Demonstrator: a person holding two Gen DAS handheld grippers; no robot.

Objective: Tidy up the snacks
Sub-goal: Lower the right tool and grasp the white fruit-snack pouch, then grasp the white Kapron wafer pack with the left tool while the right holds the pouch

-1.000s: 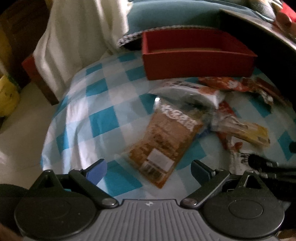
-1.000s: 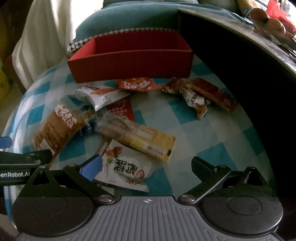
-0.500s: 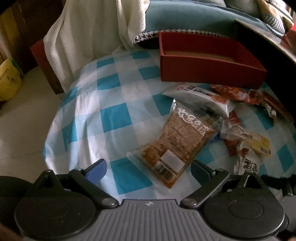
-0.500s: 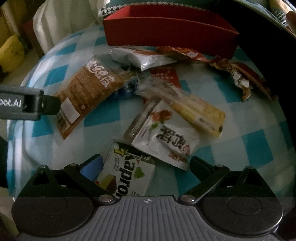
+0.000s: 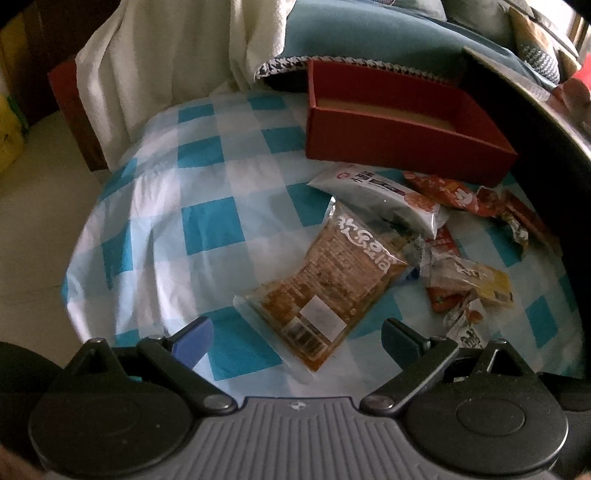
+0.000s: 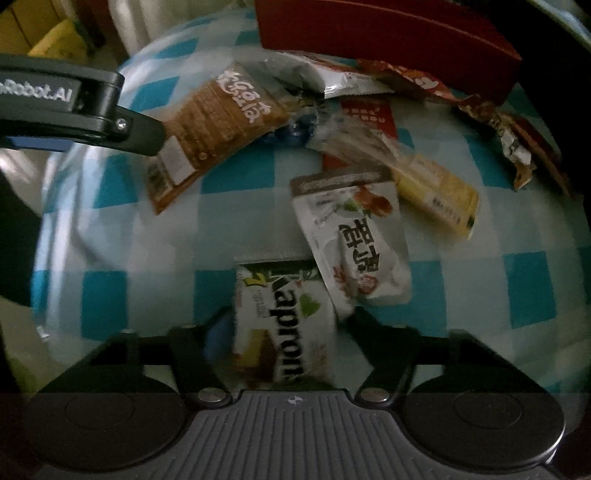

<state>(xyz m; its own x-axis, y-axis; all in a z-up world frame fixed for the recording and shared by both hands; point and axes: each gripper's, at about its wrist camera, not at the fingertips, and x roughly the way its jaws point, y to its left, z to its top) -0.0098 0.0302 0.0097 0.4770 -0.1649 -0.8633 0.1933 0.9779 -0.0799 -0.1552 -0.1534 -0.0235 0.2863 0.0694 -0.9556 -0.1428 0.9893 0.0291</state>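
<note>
At the bottom centre of the right wrist view, the right claw is closing around the white and green wafer packet, which sits between its jaws; whether the pads already press on it is lost in blur, so it reads as not yet gripped. It points steeply down, probably because the packet lies flat on the checked cloth and can only be pinched from above. Just above and right, a white pouch overlaps the packet's corner, so it may drag along. Further up the frame lie the yellow packet and the brown biscuit bag. The red box, along the top edge and empty in the left wrist view, looks like the destination. The left claw hangs open over the biscuit bag, near the bottom of its frame, probably waiting its turn.
</note>
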